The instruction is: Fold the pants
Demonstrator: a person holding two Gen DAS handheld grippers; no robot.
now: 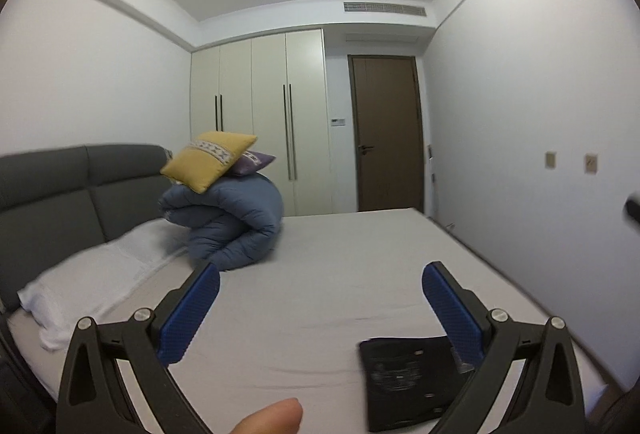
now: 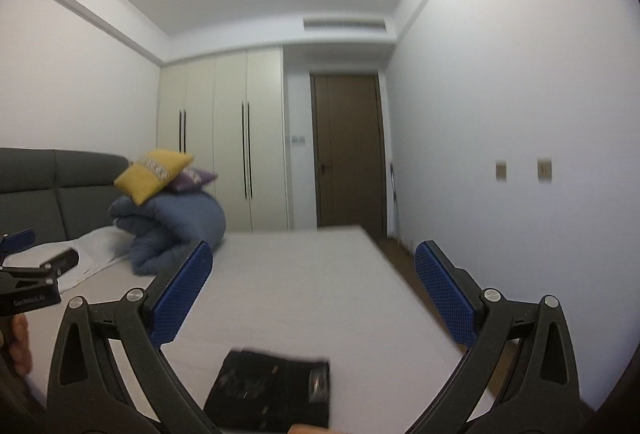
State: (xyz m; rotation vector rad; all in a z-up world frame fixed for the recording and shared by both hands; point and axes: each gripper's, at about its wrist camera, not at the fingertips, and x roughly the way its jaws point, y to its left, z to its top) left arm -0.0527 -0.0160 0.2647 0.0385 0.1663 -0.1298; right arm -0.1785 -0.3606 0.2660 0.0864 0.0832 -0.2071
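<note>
Dark pants (image 1: 412, 382) lie folded into a flat rectangle on the light grey bed sheet (image 1: 340, 274), near the bed's front right. They also show in the right wrist view (image 2: 276, 390), low in the middle. My left gripper (image 1: 320, 298) is open and empty, raised above the bed, with the pants below its right finger. My right gripper (image 2: 314, 286) is open and empty, raised above the pants. The left gripper's body (image 2: 32, 286) shows at the left edge of the right wrist view.
A rolled blue duvet (image 1: 228, 222) sits at the head of the bed with a yellow cushion (image 1: 208, 160) and a purple one on top. A white pillow (image 1: 88, 286) lies by the grey headboard (image 1: 60, 194). Wardrobe, door and wall stand beyond.
</note>
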